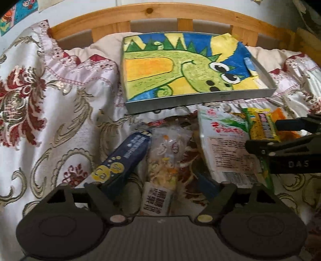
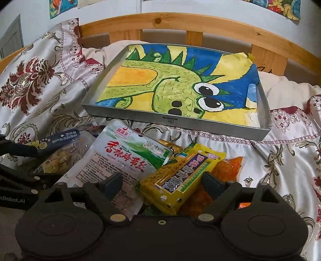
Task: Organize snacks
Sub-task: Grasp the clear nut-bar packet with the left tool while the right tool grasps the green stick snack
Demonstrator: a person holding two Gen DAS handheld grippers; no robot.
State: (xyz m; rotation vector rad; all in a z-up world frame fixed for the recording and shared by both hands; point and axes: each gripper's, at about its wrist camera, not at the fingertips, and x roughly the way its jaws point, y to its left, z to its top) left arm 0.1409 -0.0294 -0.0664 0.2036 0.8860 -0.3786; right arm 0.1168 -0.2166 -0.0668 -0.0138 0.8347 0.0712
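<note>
Left wrist view: left gripper (image 1: 162, 176) low over a floral satin bedspread (image 1: 40, 112), jaws spread wide and gripping nothing; a clear snack bag (image 1: 167, 160) of pale pieces lies lengthwise in the gap, apart from both fingers as far as shows. A dark blue box (image 1: 124, 158) leans tilted against the left finger's side, partly over it. To the right, a white seaweed packet (image 1: 222, 144), then a yellow packet (image 1: 260, 124) and an orange packet (image 1: 280, 116), crowded and overlapping. The right gripper (image 1: 260, 134) enters from the right edge above the yellow packet. Beyond the heap, a shallow metal tray (image 1: 180, 102) lined with a dinosaur drawing (image 1: 180, 66), backed by a wooden bed rail (image 1: 160, 14). Right wrist view: right gripper (image 2: 162, 184) also wide open, holding nothing; the yellow packet (image 2: 180, 176) lies slantwise between the fingers, resting on the orange packet (image 2: 228, 166), whether the pads touch it cannot be told. The white seaweed packet (image 2: 120, 156) overlaps the left finger's side. Farther left, the blue box (image 2: 60, 138) and clear snack bag (image 2: 58, 158), with the left gripper (image 2: 30, 152) over them. The tray (image 2: 180, 120) sits just beyond the pile, tilted on the bedding, drawing (image 2: 170, 84) inside, bedspread (image 2: 280, 152) around, rail (image 2: 180, 22) behind.
</note>
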